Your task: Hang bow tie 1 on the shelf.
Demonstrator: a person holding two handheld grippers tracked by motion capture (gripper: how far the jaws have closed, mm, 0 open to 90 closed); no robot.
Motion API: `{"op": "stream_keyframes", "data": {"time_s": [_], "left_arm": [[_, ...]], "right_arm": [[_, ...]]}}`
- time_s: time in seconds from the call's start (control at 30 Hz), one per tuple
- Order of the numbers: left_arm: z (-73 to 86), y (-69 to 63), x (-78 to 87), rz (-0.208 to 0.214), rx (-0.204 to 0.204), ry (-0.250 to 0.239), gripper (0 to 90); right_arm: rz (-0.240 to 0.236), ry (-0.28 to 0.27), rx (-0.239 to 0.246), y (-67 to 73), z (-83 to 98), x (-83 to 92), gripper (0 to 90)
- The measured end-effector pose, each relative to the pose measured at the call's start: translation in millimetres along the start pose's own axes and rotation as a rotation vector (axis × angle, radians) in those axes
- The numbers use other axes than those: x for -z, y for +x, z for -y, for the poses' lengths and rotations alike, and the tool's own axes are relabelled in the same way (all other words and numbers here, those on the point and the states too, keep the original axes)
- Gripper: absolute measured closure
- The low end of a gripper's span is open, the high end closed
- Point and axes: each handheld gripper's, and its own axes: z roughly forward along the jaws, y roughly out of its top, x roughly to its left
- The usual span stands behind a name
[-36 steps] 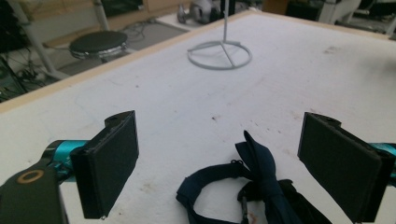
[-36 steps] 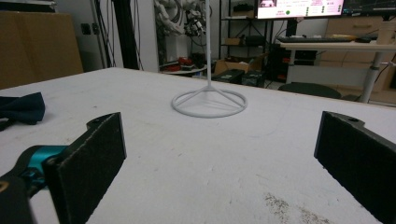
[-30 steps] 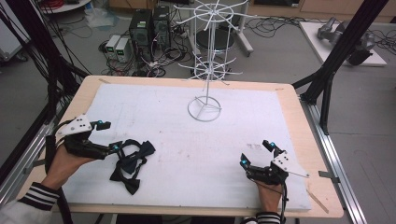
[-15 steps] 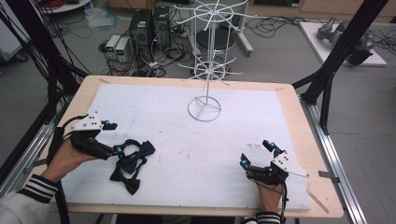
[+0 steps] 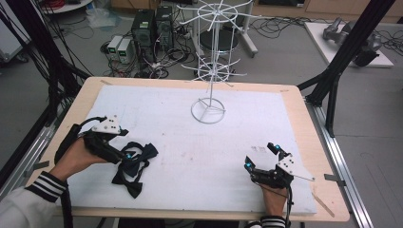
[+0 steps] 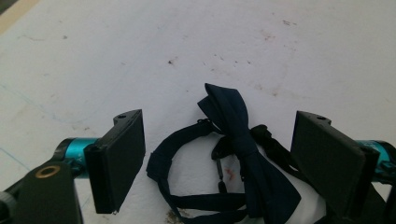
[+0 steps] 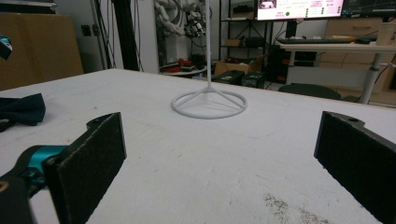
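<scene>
**Left gripper poised over a bow tie, right gripper resting apart**

At the left of the table, the left gripper (image 5: pixel 127 156) lies low over a dark navy fabric bow tie (image 5: pixel 135 164) with a thin black strap, which rests on the white, faintly stained mat (image 5: pixel 190 142) near the front left corner. In the left gripper view the soft, folded bow (image 6: pixel 243 154) and its looped strap lie flat between the two flat black rubbery pads (image 6: pixel 119 158), which stand apart on either side without touching the cloth; the jaws have just been closing a little and remain released. The person's left hand (image 5: pixel 76 156), in a striped cuff, grips the tool with its forearm angled in from the lower left corner.

At mid-table towards the far edge stands a white wire display stand (image 5: pixel 209 66) with a round ring base and thin spokes.

At the right, the right gripper (image 5: pixel 261 156) rests on the mat, well apart from the bow tie, its jaws spread wide with nothing between them.
</scene>
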Motion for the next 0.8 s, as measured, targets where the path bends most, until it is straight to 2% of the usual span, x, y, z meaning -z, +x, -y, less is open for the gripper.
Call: {"op": "stream_keyframes", "data": {"time_s": [0.1, 0.17, 0.3, 0.53, 0.7, 0.8], "left_arm": [[-4.3, -1.1, -4.0, 0.020, -0.020, 0.044, 20.4], [-5.2, -2.9, -8.1, 0.037, -0.018, 0.061, 20.7], [-6.3, -6.1, -16.4, 0.046, -0.047, 0.122, 20.7], [-10.0, -11.0, -27.5, 0.058, -0.061, 0.177, 22.6], [-11.4, -12.6, -33.1, 0.063, -0.049, 0.200, 23.7], [-12.9, -14.5, -36.6, 0.073, -0.064, 0.237, 26.4]], "right_arm": [[-0.001, 0.000, 0.000, -0.1, 0.0, 0.0, 1.4], [-0.002, 0.000, 0.000, -0.1, 0.0, 0.0, 1.4], [-0.002, -0.001, -0.002, -0.1, 0.0, 0.0, 1.4], [-0.003, 0.000, -0.001, -0.2, 0.0, 0.0, 1.4], [-0.002, 0.004, -0.007, 0.3, 0.0, 0.2, 1.4], [-0.003, 0.005, -0.009, 0.2, -0.1, 0.4, 1.4]]}}
